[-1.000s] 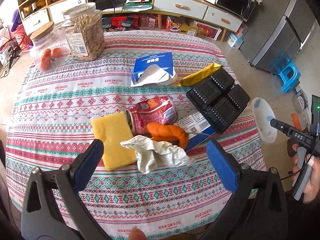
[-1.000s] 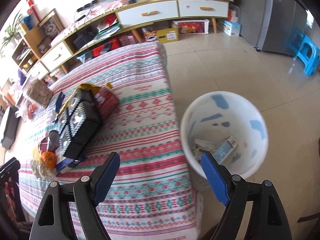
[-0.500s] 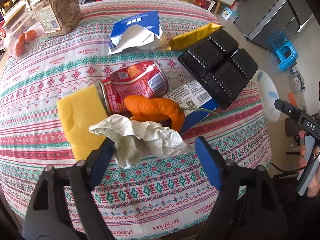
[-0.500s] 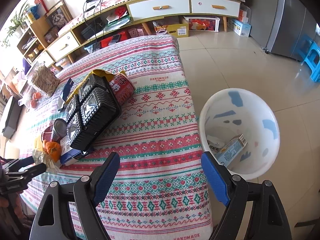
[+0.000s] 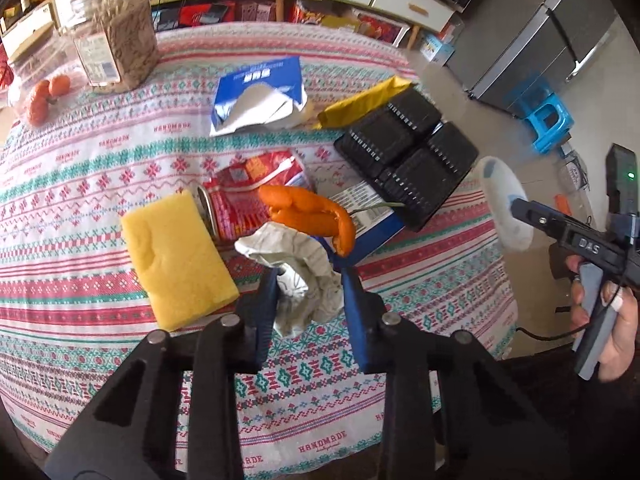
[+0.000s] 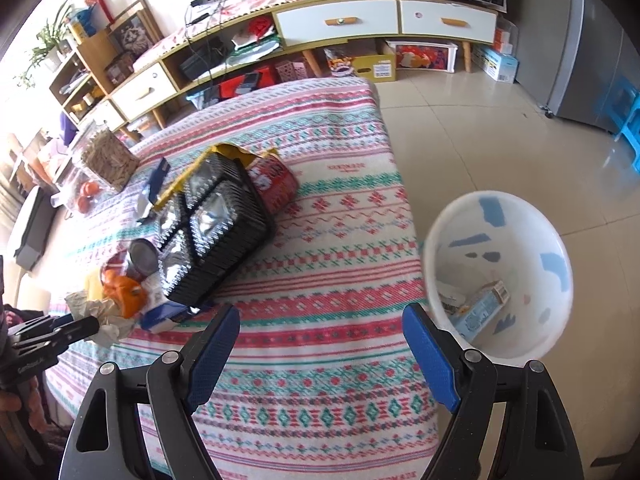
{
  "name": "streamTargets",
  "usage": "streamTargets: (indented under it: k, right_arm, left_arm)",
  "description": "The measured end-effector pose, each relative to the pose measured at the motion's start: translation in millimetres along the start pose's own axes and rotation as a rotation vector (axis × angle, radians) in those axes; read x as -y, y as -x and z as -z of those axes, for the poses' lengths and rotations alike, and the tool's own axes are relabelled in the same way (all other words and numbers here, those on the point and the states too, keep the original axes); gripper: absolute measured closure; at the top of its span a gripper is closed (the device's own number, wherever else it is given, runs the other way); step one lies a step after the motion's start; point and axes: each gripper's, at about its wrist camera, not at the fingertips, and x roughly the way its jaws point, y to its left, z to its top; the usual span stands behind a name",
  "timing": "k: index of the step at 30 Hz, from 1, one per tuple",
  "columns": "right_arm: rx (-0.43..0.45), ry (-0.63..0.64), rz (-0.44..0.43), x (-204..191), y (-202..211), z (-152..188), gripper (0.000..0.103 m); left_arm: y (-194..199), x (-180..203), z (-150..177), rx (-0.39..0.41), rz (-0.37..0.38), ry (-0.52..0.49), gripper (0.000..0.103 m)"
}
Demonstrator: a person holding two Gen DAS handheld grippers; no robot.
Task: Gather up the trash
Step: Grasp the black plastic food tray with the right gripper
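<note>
My left gripper (image 5: pixel 308 280) is shut on a crumpled white paper wad (image 5: pixel 300 268) at the near side of the table, beside a yellow sponge (image 5: pixel 172 256). Orange peel (image 5: pixel 316 216), a crushed red can (image 5: pixel 252 192), a black plastic tray (image 5: pixel 408 160) and a blue tissue pack (image 5: pixel 260 92) lie behind it. My right gripper (image 6: pixel 320 344) is open and empty over the table's right edge. The white trash bin (image 6: pixel 552 236) stands on the floor to its right with a small carton (image 6: pixel 480 312) inside. The paper wad also shows in the right wrist view (image 6: pixel 100 312).
A jar of snacks (image 5: pixel 116 36) and a container with tomatoes (image 5: pixel 44 92) stand at the table's far left. A yellow wrapper (image 5: pixel 360 100) lies by the tray. A low cabinet (image 6: pixel 360 20), a fridge (image 6: pixel 600 40) and a blue stool (image 5: pixel 548 120) stand around the room.
My left gripper moved in around the paper wad and closed on it. The right gripper stayed open and shifted slightly over the table edge.
</note>
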Motion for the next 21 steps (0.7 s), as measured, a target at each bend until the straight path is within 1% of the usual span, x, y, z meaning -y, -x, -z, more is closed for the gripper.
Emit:
streamTargets:
  k: [4, 7, 11, 21]
  right_arm:
    - [0.014, 0.007, -0.010, -11.5, -5.6, -10.2, 0.018]
    - [0.023, 0.018, -0.016, -20.8, -11.9, -19.1, 0.018]
    - [0.019, 0.015, -0.046, -33.3, -27.0, -31.5, 0.018]
    - [-0.016, 0.014, -0.060, -52.6, -65.3, -47.5, 0.018]
  left_arm:
    - [16.3, -0.2, 1.0, 0.051, 0.007, -0.002, 0.069]
    - [20.8, 0.8, -1.9, 0.079, 0.019, 0.011, 0.070]
    - [28.8, 0.1, -7.1, 0.109, 0.017, 0.018, 0.070]
    - [22.1, 2.6, -19.8, 0.113, 0.028, 0.014, 0.070]
